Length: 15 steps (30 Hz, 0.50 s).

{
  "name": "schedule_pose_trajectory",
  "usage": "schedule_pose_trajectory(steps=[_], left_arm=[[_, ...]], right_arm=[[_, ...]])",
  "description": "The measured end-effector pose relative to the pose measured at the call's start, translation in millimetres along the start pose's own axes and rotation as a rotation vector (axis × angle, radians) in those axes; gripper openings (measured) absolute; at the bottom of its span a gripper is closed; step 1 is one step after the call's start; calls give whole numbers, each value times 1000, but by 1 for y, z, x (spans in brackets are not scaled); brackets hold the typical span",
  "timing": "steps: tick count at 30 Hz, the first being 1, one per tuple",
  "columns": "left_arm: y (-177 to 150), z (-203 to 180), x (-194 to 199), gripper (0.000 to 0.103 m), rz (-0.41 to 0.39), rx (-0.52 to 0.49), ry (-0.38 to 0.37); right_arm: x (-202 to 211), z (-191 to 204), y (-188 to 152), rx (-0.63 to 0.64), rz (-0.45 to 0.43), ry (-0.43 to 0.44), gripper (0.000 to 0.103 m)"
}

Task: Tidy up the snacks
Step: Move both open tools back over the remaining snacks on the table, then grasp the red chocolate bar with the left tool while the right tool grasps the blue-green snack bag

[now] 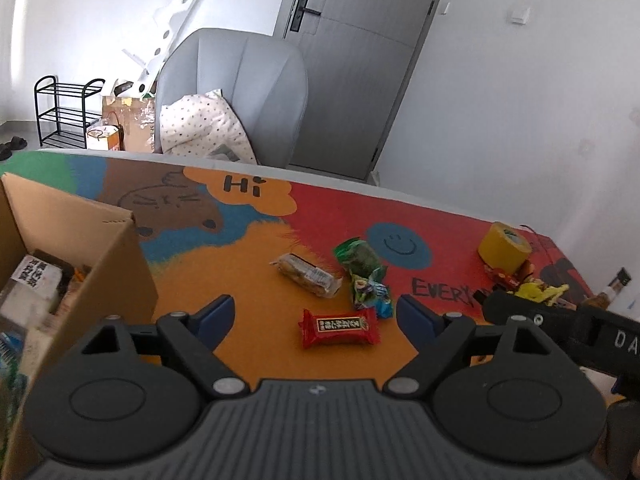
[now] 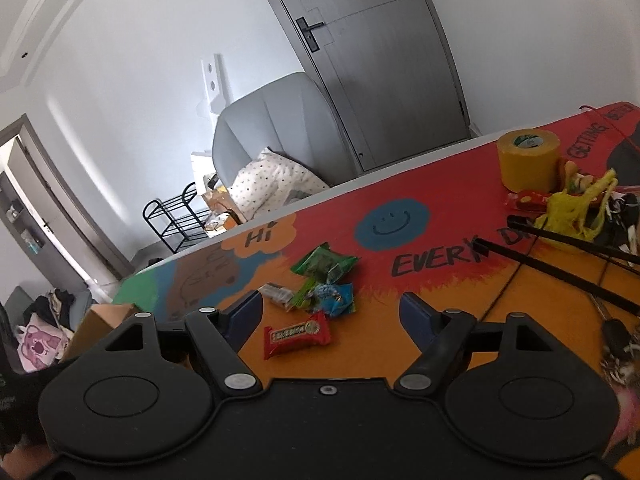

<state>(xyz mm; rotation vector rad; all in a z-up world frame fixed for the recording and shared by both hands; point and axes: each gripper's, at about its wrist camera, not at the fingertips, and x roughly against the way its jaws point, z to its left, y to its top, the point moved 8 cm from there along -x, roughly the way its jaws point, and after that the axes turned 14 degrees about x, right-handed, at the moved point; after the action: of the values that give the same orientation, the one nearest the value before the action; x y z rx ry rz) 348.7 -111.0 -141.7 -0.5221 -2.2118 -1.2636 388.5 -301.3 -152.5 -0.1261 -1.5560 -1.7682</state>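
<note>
Both the left gripper [image 1: 314,308] and right gripper [image 2: 331,312] were held spread, nothing grasped. Because the red snack bar [image 1: 339,327] lay close beside the blue candy [image 1: 382,307], a neighbouring wrapper could have been pinched or the bar pushed across the table mat [image 1: 248,256].

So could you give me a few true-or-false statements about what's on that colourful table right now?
1. The left tool is open and holds nothing. True.
2. The red rectangular snack wrapper lies inside the brown cardboard box. False: it lies on the orange part of the mat, outside the box.
3. The yellow roll of tape stands on the red part of the mat. True.
4. The right tool grips the green crinkled snack packet. False: it is open and empty, and the packet lies on the mat.
5. The cardboard box is empty. False: packets show inside.
</note>
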Motion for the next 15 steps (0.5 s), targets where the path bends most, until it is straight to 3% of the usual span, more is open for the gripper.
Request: schedule_pose_trajectory(steps=[15], left_arm=[[-20, -3, -75, 85, 87, 10, 52]], right_arm=[[-65, -20, -4, -79, 70, 14, 76]])
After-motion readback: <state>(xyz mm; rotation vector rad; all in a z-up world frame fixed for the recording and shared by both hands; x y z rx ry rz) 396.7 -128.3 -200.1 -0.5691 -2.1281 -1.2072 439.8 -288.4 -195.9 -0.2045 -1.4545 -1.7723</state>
